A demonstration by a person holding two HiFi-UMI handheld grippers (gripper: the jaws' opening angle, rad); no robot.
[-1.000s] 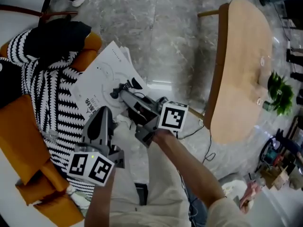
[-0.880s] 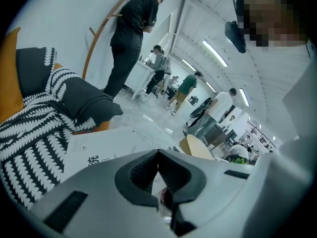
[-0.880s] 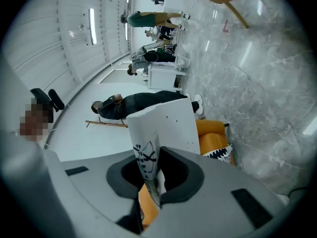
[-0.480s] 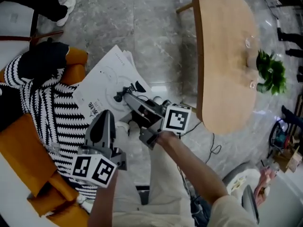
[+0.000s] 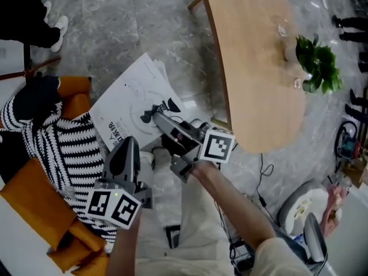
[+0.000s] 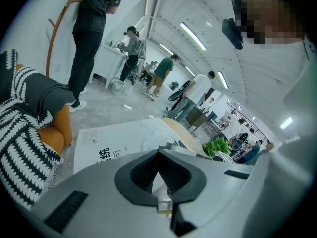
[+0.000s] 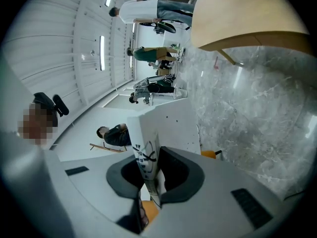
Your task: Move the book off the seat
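The book (image 5: pixel 127 103) is a large white paperback with black print. It hangs tilted over the grey floor, just right of the seat, with its lower left corner near the striped throw (image 5: pixel 66 154). My right gripper (image 5: pixel 155 112) is shut on the book's near edge. In the right gripper view the cover (image 7: pixel 166 125) stands pinched between the dark pads (image 7: pixel 171 170). My left gripper (image 5: pixel 127 142) is shut and holds nothing; it points up at the book from just below it. The left gripper view looks past its closed jaws at the book (image 6: pixel 116 143).
An orange sofa (image 5: pixel 34 194) under the black-and-white throw fills the lower left. A long wooden table (image 5: pixel 259 56) with a green plant (image 5: pixel 316 62) stands at the right. A person's legs (image 6: pixel 81 58) stand on the marble floor beyond the sofa. Cables (image 5: pixel 261 177) trail by the table.
The head view has swung, so the table now sits further left in frame. The book stays clamped in my right gripper and shows slightly further from the striped seat. The left gripper holds its place.
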